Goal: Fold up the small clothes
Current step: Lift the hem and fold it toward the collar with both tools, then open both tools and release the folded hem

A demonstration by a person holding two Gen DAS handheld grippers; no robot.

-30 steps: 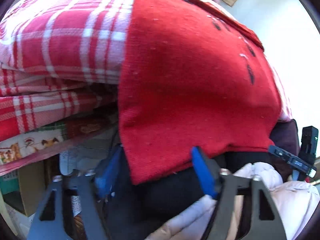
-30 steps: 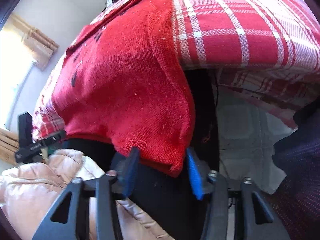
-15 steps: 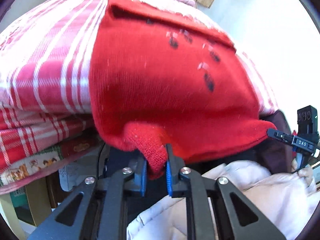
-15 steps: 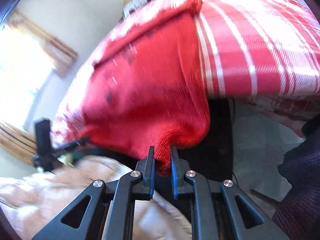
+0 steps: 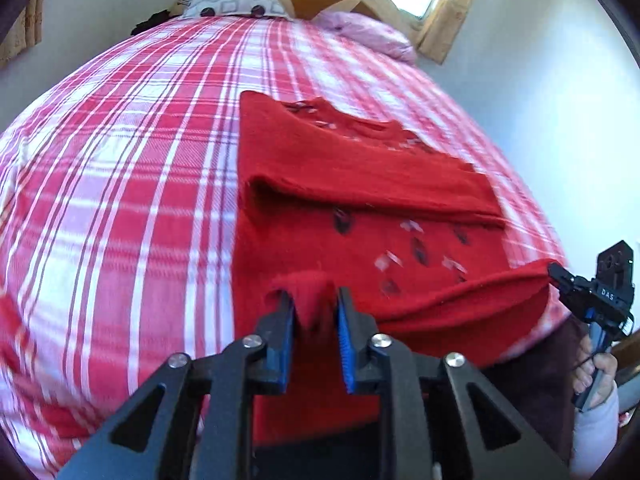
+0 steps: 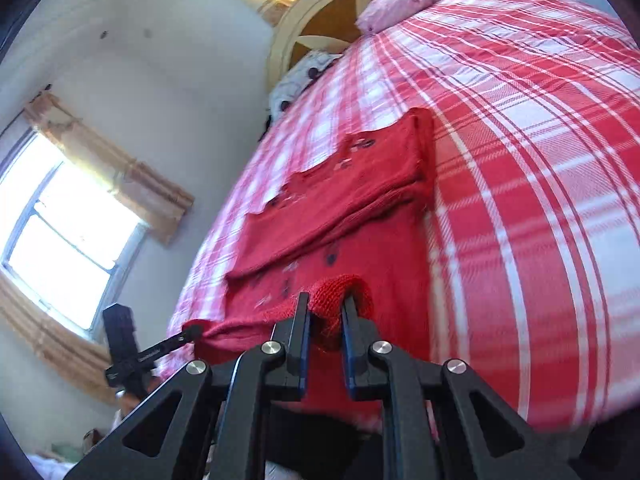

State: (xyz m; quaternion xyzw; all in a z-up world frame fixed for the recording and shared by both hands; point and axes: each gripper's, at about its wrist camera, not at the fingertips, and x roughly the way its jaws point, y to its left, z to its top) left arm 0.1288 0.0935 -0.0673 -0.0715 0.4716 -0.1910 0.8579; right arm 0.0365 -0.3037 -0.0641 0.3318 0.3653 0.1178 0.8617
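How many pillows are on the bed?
2 show: a white patterned pillow at the headboard's middle, and a pink pillow beside it nearer the window. More may be hidden past the bed's curve.

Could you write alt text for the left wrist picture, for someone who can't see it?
The left gripper, jaws opening, has a bunched corner of a red sweater between its blue pads, over a red plaid bed. The right gripper pinches the opposite corner.

Sweater (image 5: 360, 184) on bed (image 5: 120, 200)
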